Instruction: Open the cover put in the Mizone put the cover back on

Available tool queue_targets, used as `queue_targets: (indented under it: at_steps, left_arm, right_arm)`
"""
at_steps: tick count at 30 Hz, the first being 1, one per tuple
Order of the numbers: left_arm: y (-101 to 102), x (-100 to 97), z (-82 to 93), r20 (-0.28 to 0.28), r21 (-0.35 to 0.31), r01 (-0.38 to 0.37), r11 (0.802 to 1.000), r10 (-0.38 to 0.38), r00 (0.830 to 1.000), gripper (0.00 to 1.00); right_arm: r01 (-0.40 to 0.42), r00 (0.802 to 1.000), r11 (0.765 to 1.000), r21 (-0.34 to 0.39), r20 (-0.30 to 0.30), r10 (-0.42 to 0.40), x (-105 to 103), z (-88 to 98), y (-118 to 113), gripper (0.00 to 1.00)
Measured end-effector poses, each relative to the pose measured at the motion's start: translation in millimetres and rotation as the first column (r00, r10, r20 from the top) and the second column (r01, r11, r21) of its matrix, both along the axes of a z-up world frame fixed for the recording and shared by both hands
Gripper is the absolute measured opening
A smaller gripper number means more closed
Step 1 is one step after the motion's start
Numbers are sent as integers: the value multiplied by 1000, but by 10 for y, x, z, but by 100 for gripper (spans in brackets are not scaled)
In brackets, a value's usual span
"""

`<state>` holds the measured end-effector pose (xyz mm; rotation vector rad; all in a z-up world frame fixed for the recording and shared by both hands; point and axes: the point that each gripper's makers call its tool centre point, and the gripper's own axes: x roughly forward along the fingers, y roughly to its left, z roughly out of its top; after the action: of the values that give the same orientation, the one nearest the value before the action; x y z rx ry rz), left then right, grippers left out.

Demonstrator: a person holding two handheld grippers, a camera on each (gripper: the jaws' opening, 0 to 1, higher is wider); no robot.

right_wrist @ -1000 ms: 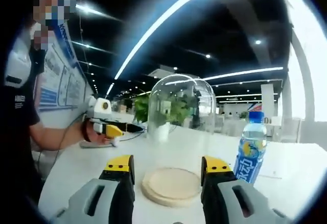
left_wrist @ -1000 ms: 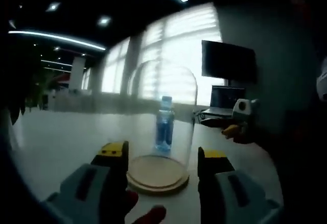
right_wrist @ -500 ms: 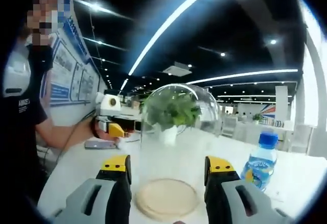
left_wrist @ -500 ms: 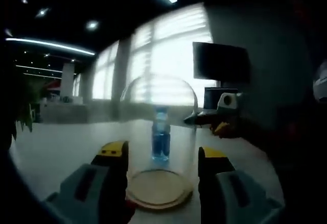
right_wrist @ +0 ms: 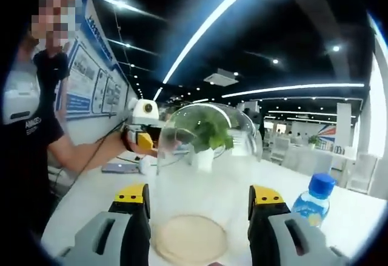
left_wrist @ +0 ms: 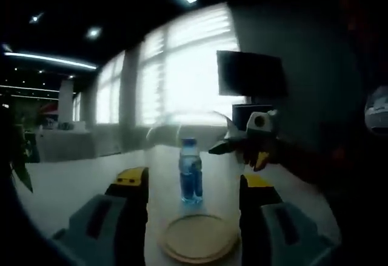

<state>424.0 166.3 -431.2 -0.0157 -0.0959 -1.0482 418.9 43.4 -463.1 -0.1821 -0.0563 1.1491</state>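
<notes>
A clear glass dome cover (left_wrist: 191, 157) stands over a round wooden base (left_wrist: 197, 245) on the white table. It lies straight ahead between the wide-apart jaws of my left gripper (left_wrist: 193, 180), which is open. Beyond the dome stands a blue Mizone bottle (left_wrist: 191, 178). My right gripper (left_wrist: 250, 140) comes in from the right at the dome's upper edge. In the right gripper view, the dome (right_wrist: 206, 169) and base (right_wrist: 189, 242) sit between the jaws of my open right gripper (right_wrist: 200, 196). The bottle (right_wrist: 315, 199) is at the right, and my left gripper (right_wrist: 142, 136) is against the dome's left side.
A dark monitor (left_wrist: 251, 81) and a laptop (left_wrist: 248, 111) stand behind the dome. A potted plant (right_wrist: 209, 136) shows through the glass, and a phone (right_wrist: 121, 168) lies on the table (right_wrist: 91, 199). A person's arm (right_wrist: 85, 154) reaches in from the left.
Both cameras have come closer to the dome. In each view the other gripper has closed in on the glass. The bottle and base have stayed put.
</notes>
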Motion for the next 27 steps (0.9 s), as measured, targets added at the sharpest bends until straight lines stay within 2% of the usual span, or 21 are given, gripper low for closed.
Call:
queue_targets:
  at_steps: [4,7,14,16,20,21,22,27]
  left_arm:
    - [-40,83,-67,20,30,10,1000,-11,1000,50]
    - [-55,119,-97,16,20,43,999,-43,999,48]
    - [-63,196,-131,-20,2,84,996,-84,996,55]
    - [-92,193,-141,-9,21,96,995,-96,995,55]
    - [-128,196,-169,-20,32,116,993,-116,993,55]
    - [-136,197,-179,-27,33,120,992,-119,992,55]
    - [-145,209,-191,-32,30,122,992,-121,992,56]
    - [-159,224,-249,-86,-8,144,990,-144,986,57]
  right_arm:
    - [-38,999,999,16,-5,38,15,35,21,58]
    - [-49,999,999,-3,-14,49,92,26,62,58]
    - [-90,996,996,14,-15,90,221,49,147,62]
    - [-108,993,994,3,-51,108,243,5,175,64]
    - [-143,989,989,44,-37,145,286,13,203,68]
    - [-154,986,987,51,-50,156,302,15,220,69]
    - [-160,982,984,74,-87,167,294,17,248,70]
    - [-184,972,974,134,-124,201,322,-39,281,73]
